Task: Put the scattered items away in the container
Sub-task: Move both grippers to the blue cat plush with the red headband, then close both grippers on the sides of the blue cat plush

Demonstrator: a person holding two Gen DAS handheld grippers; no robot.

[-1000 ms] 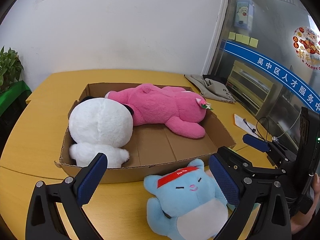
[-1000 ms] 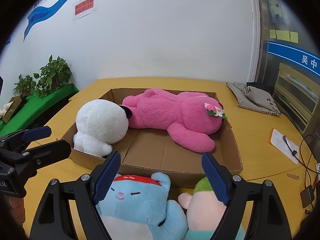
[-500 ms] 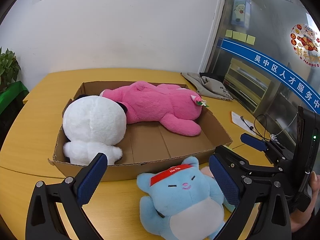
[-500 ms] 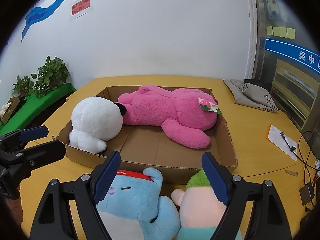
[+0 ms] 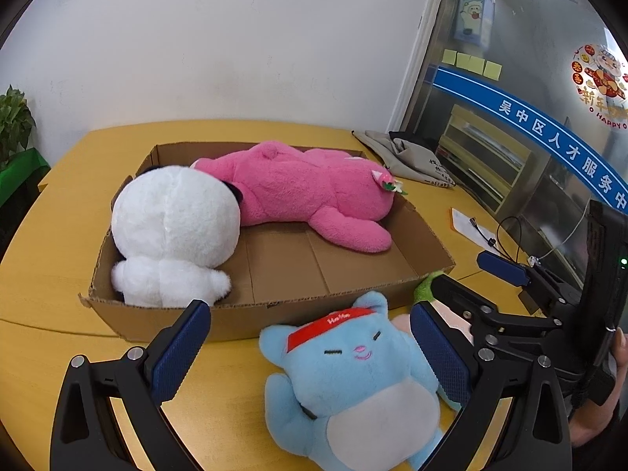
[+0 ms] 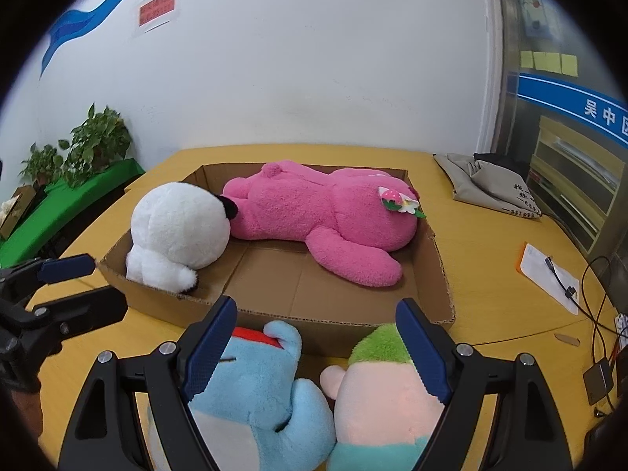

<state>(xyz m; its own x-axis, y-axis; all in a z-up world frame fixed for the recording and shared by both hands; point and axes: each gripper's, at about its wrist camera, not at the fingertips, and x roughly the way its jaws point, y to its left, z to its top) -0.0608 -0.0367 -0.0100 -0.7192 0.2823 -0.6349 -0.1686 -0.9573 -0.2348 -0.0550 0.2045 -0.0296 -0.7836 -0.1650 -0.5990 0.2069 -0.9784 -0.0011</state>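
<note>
While two soft toys wait outside it, we look along both tools toward a shallow brown cardboard box [image 5: 353,294] resting on the yellow wooden tabletop [image 5: 59,243]. Inside the box, a round white plush panda [image 5: 176,227] sits at the left end, and a long pink plush bear [image 5: 306,192] lies along the far wall, leaving the near middle of the cardboard floor bare, which we judge is room enough for the rest.

Just in front of the box's near wall lies a light blue plush cat with a red headband [image 5: 353,376], on its back, face up. Touching its right side is a peach plush doll with a green tuft [image 6: 376,388].

Our left hand-held gripper [image 5: 310,349] is spread wide and holds nothing, with the blue cat lying between its dark blue pads, likely lined up for a grasp. Our right hand-held gripper [image 6: 314,345] is likewise wide apart and empty, reaching over the two toys, with its right finger above the peach doll.

A crumpled grey cloth bag [image 6: 490,184] lies farther back on the right.
</note>
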